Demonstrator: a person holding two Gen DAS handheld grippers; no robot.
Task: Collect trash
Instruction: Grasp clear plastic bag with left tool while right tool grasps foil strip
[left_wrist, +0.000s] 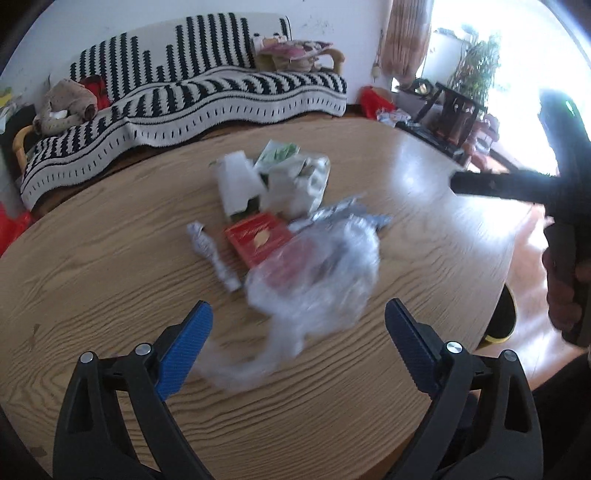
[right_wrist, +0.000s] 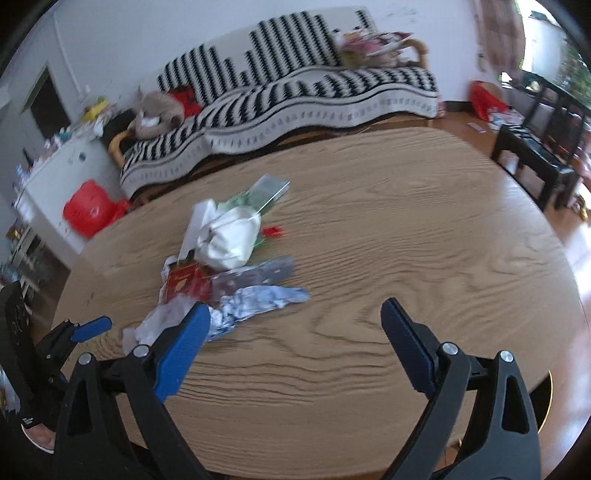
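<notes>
A pile of trash lies on the wooden table (left_wrist: 110, 266): a clear plastic bag (left_wrist: 314, 273), a red packet (left_wrist: 256, 236), a crumpled paper twist (left_wrist: 212, 254), white cartons (left_wrist: 240, 181) and a silver foil wrapper (left_wrist: 343, 212). My left gripper (left_wrist: 299, 339) is open just above the table, with the plastic bag's tail between its fingers. In the right wrist view the pile shows with the red packet (right_wrist: 183, 278), a white wad (right_wrist: 231, 238) and crumpled foil (right_wrist: 255, 302). My right gripper (right_wrist: 295, 336) is open, right of the pile. The left gripper's blue fingertips (right_wrist: 90, 328) show at lower left.
A sofa with a black-and-white striped throw (left_wrist: 207, 96) stands behind the table. A dark low bench (right_wrist: 535, 158) and chairs stand at the right by a bright window. A red bag (right_wrist: 88, 210) sits on the floor at the left. The right tool (left_wrist: 517, 184) is at the table's right edge.
</notes>
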